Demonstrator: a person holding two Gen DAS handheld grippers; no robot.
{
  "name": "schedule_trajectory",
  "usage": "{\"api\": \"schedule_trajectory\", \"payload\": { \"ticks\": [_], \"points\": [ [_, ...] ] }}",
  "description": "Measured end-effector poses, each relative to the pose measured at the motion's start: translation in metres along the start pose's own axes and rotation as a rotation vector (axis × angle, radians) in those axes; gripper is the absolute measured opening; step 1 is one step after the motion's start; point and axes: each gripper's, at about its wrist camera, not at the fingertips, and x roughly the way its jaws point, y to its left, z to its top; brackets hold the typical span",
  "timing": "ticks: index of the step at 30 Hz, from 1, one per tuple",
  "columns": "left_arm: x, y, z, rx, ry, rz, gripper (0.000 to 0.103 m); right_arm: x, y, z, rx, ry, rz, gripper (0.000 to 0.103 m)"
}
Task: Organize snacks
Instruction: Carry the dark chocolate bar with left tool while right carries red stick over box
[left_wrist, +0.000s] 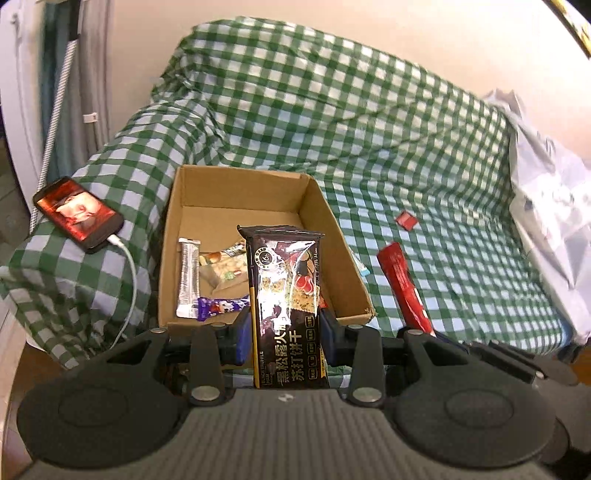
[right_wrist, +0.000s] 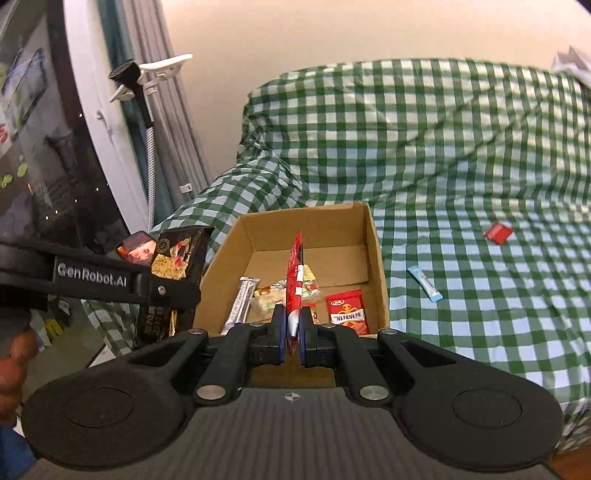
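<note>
Black cracker pack (left_wrist: 286, 306): standing upright between the blue pads of the left tool (left_wrist: 284, 332), which is gripping it by its lower half; its top edge is rising in front of the cardboard box.
Red snack packet (right_wrist: 294, 280): being pinched edge-on by the right tool (right_wrist: 291, 328), whose jaws are pressed nearly together on the thin wrapper; it is pointing toward 12 o'clock over the box's near wall.
Cardboard box (right_wrist: 376, 258): sitting open on the green checked sofa cover (right_wrist: 443, 147), just ahead of both tools.
Box contents: a silver stick pack (left_wrist: 189, 277) is lying along the 9 o'clock wall, a pale biscuit pack (left_wrist: 225, 267) is resting beside it, a purple wrapper (left_wrist: 221, 306) is lying at the near wall, and a red pouch (right_wrist: 347, 310) is lying at the near 3 o'clock corner.
Loose snacks: a light blue stick pack (right_wrist: 424, 282) is lying on the cover at 3 o'clock of the box, and a small red sachet (right_wrist: 498, 232) is lying farther out, toward 2 o'clock.
Phone (left_wrist: 77, 214): resting on the covered armrest at 9 o'clock of the box, screen glowing, with a white cable (left_wrist: 129, 280) plugged in.
White plastic bag (left_wrist: 546, 206): slumping at the sofa's far 3 o'clock end.
</note>
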Motion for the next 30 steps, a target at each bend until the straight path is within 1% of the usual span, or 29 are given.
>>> {"api": "schedule_trajectory", "payload": {
  "ticks": [4,10,15,23,30],
  "points": [
    [-0.011,0.005,-0.001,-0.007,-0.027,-0.003,0.041,-0.005,0.012,0.001,-0.033,-0.008,-0.016,0.007],
    [-0.007,0.013,0.000,-0.022,-0.019,-0.010,0.041,0.001,0.018,0.003,-0.056,0.009,-0.037,0.007],
    [0.013,0.017,0.005,-0.031,0.014,-0.005,0.041,0.016,0.016,0.003,-0.062,0.049,-0.049,0.007],
    [0.046,0.025,0.011,-0.037,0.075,0.007,0.041,0.042,0.007,0.004,-0.031,0.098,-0.069,0.007],
    [0.067,0.029,0.022,-0.039,0.086,0.019,0.041,0.064,0.002,0.009,-0.018,0.126,-0.073,0.007]
  ]
}}
